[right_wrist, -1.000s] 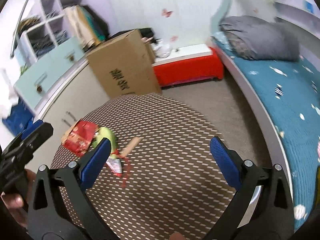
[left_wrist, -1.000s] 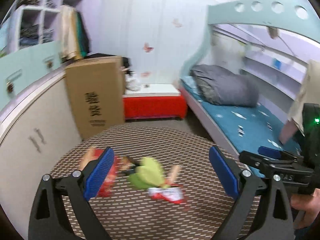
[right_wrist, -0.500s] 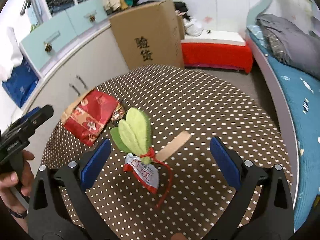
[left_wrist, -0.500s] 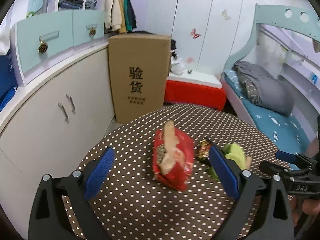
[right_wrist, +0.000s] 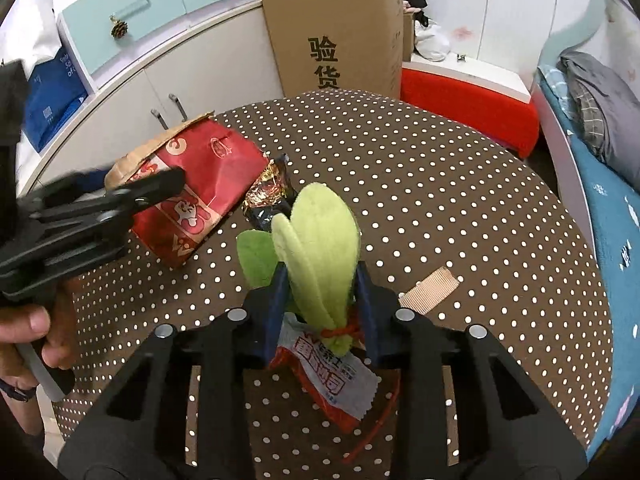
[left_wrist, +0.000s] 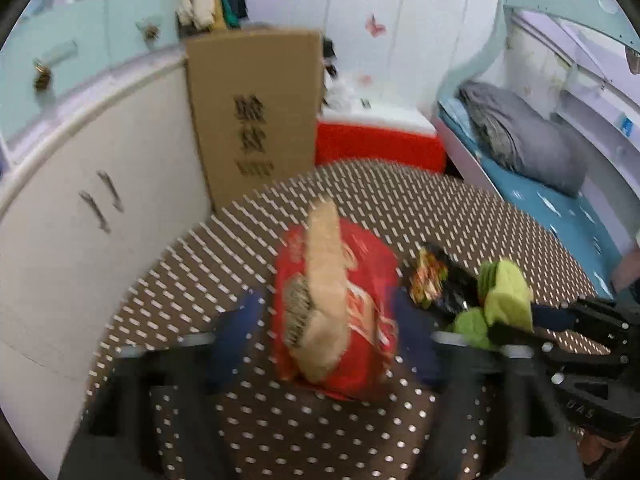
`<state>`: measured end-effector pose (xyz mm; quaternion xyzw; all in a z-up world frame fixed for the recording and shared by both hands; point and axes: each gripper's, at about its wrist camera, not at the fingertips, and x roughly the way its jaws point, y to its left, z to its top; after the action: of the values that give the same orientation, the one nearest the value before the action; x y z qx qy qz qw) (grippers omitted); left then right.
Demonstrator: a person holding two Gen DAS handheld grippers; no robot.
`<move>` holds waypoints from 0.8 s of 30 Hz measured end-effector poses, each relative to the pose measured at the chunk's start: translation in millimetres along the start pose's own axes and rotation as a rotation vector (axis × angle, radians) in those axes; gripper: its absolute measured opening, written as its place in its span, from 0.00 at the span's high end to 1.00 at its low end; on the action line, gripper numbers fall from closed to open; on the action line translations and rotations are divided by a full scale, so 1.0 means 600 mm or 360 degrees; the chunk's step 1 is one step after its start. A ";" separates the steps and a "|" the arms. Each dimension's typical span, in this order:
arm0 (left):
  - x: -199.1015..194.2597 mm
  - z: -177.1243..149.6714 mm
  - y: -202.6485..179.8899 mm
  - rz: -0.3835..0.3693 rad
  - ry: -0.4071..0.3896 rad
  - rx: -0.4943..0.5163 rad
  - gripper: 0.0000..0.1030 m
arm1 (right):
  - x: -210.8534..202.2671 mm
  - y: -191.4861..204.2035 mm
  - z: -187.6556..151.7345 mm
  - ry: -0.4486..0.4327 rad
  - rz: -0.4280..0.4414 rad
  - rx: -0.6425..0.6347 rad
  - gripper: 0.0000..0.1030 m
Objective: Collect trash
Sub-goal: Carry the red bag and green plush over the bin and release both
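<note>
Round bench [right_wrist: 460, 184] under a brown cloth with white dots; it stands close to a curved run of white cupboards [right_wrist: 208, 64] with pale turquoise drawers [right_wrist: 132, 12] above. A tall cardboard box [right_wrist: 340, 28] printed with black characters stands behind the bench, a red low unit with a white top [right_wrist: 468, 92] beside it, and a bed with a blue sheet [left_wrist: 560, 208] and a grey bundle of bedding [left_wrist: 524, 136] along the right wall. On the bench, from left: a red paper bag [right_wrist: 200, 184] with a brown lining, lying flat; a small crumpled dark foil wrapper [right_wrist: 268, 192] just beside it; a green plush leaf bunch [right_wrist: 320, 240] tied with red cord; a red and white packet [right_wrist: 340, 376] under its tied end; a tan flat strip [right_wrist: 430, 290] apart to the right. The right tool [right_wrist: 320, 300] reaches low over the near edge, its blue pads clenched on the plush bunch just above the tie. The left tool [left_wrist: 324, 332] is seen blurred in its own view, pads on either side of the red bag's near end; whether they press it cannot be told. In the right view it comes in level from the left, a bare hand [right_wrist: 28, 332] around its handle.
</note>
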<state>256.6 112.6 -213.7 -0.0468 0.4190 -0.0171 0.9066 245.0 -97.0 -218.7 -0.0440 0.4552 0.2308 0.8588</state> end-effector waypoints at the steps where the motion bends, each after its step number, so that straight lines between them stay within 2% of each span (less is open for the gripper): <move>1: 0.000 -0.003 0.000 -0.0016 -0.0009 -0.0013 0.58 | -0.006 -0.003 -0.003 -0.0016 0.0024 0.0020 0.77; 6: -0.023 -0.019 0.001 -0.0051 -0.0040 -0.0055 0.66 | -0.047 -0.036 -0.022 -0.0093 0.0094 0.0144 0.82; 15: -0.093 -0.062 -0.007 -0.0076 -0.0111 -0.0098 0.67 | -0.129 -0.078 -0.047 -0.0229 0.0154 0.0289 0.82; 24: -0.172 -0.066 -0.063 -0.0139 -0.0227 -0.0015 0.67 | -0.213 -0.122 -0.071 -0.0369 0.0182 0.0374 0.82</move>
<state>159.7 79.4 -157.4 -0.0703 0.3509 -0.0512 0.9324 183.2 -220.1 -150.7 0.1098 0.3786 0.2279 0.8903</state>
